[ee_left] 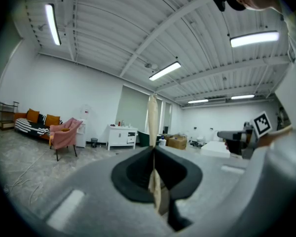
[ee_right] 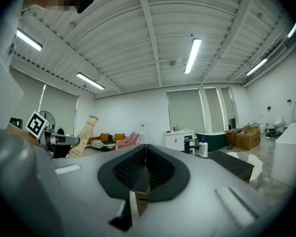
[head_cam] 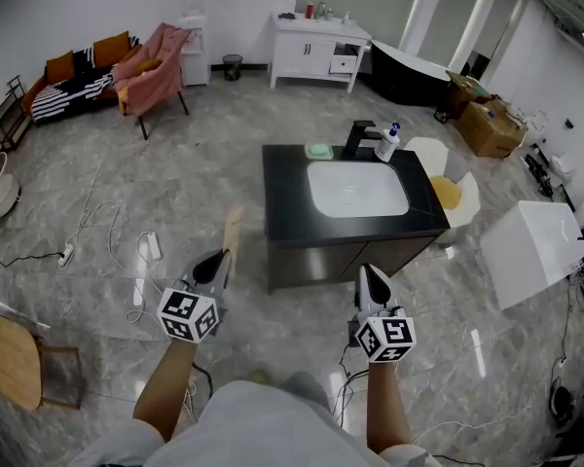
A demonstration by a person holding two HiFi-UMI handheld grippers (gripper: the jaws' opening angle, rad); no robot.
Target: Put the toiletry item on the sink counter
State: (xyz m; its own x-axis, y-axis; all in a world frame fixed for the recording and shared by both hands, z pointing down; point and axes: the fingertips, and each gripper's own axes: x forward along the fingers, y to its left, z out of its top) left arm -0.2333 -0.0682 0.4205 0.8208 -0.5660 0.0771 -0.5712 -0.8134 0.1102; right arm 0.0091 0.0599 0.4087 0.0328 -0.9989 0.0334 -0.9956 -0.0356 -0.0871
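Person's grey-clad torso [head_cam: 263, 426] fills the bottom edge of the head view, both bare forearms reaching forward. Left gripper [head_cam: 222, 259] is clamped on a long, flat tan cardboard toiletry pack [head_cam: 233, 230]. In the left gripper view the pack [ee_left: 152, 117] stands edge-on between the closed jaws and sticks up past the tips. In the right gripper view it [ee_right: 85, 132] leans slightly, with print on its face too small to read. Right gripper [head_cam: 368, 270] has its jaws pressed together with nothing between them [ee_right: 145, 146].

Both grippers hang over grey marble-look floor [head_cam: 175, 212], short of the black sink counter [head_cam: 284, 197]. The pack is in the air, well apart from the counter top. On the counter:
- white rectangular basin [head_cam: 355, 188]
- black faucet [head_cam: 358, 139] behind it
- white pump bottle with blue top [head_cam: 388, 144] just beside the faucet
- small green soap dish [head_cam: 318, 151] at the back left

Farther off are a white cabinet [head_cam: 316, 52], a pink-draped chair [head_cam: 156, 71], a striped sofa [head_cam: 73, 86] and cardboard boxes [head_cam: 487, 120].
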